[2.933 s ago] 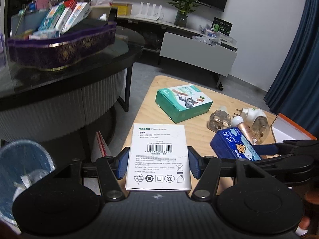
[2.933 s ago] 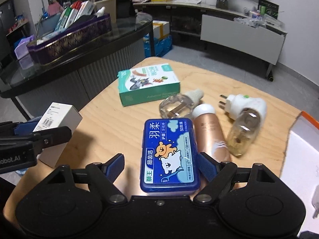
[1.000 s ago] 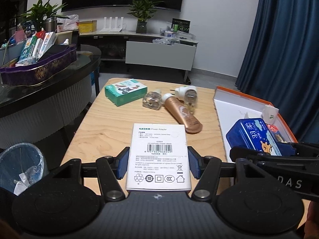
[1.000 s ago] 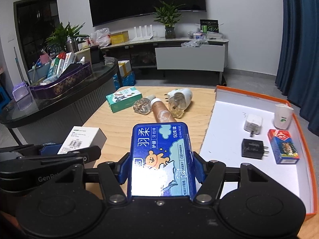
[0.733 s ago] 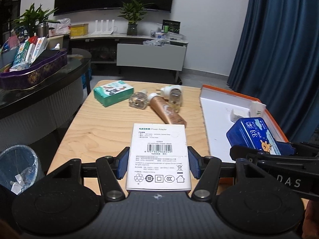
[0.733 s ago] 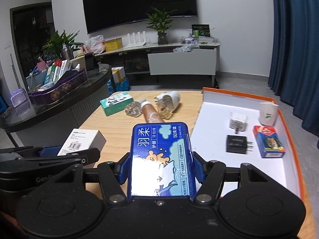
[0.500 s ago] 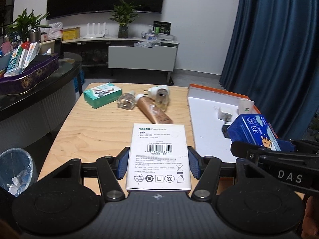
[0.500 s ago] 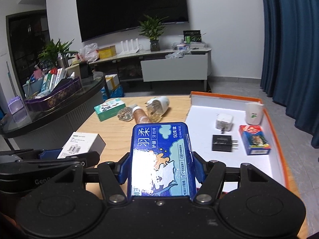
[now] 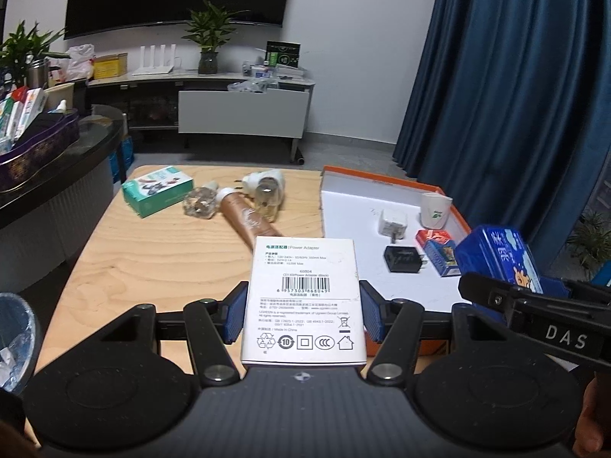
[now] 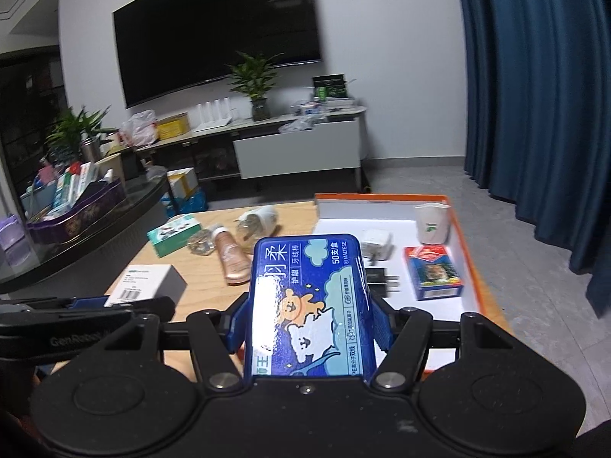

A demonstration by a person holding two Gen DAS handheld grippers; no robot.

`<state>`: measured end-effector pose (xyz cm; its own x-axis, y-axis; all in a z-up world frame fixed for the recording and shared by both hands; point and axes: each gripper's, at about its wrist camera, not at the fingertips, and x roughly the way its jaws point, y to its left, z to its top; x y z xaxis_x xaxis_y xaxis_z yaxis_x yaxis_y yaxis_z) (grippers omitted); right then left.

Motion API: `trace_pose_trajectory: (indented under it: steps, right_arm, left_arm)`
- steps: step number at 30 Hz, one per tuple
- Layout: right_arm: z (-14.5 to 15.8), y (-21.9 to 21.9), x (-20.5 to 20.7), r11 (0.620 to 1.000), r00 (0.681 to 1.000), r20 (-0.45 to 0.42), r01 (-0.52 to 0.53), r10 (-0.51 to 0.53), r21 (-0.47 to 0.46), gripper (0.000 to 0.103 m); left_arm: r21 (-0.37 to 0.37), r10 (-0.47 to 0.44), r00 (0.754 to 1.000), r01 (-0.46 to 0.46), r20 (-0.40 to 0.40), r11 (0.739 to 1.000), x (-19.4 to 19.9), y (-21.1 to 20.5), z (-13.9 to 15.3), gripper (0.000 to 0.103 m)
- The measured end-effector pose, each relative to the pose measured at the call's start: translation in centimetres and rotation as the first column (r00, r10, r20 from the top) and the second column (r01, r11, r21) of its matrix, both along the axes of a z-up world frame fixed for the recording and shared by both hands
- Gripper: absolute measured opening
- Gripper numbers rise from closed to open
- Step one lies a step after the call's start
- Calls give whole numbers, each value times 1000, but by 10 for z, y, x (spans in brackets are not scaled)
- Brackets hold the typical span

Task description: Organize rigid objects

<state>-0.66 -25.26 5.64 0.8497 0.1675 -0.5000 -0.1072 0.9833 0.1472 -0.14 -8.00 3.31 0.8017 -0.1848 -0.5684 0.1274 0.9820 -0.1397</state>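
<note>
- The white power adapter box (image 9: 303, 301) sits clamped between the blue pads of the left gripper (image 9: 301, 315), barcode face up, held above the near edge of the wooden counter (image 9: 160, 252).
- Over on the other side, the right gripper (image 10: 307, 322) has its jaws closed on the blue floss-pick box (image 10: 309, 305), cartoon bear lid facing the camera, carried just above the near left corner of the tray.
- From the left wrist view that same blue box shows at the right, raised over the tray's near right part.
- The orange-rimmed tray (image 9: 355, 198) lies on the right half of the counter, white floor showing.
- Inside it: a white charger (image 9: 392, 223), a black plug adapter (image 9: 403, 258) just in front of it, a red and blue small box (image 9: 437, 246) to the right, and a white cup-like piece (image 9: 436, 210) at the far right corner.
- Left of the tray, at the far end of the counter, a green box (image 9: 158, 190), a clear glass bottle (image 9: 199, 206), a copper-coloured tube (image 9: 244, 221) and a plug-in vaporiser (image 9: 265, 191) lie in a loose cluster, the last three touching or nearly so.
- A dark glass-topped table (image 10: 95, 221) stands to the left with a purple tin full of packets on it.
- A bin with a blue liner (image 9: 15, 339) shows at the bottom left.
</note>
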Motion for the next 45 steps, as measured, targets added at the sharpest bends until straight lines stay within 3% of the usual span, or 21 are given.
trace_pose_trajectory:
  steps: [15,45]
  right_arm:
    - [-9,-56,15,987,986,-12,163,-163,-7,74]
    - [-27,-74,52,977,973,-97,212,-211,3,74]
  left_arm:
    - [1,-128,992,128,-10,992,32,-51,-2,60]
    - [-7,-185,977,185,-106,983,73,-80,-13,60]
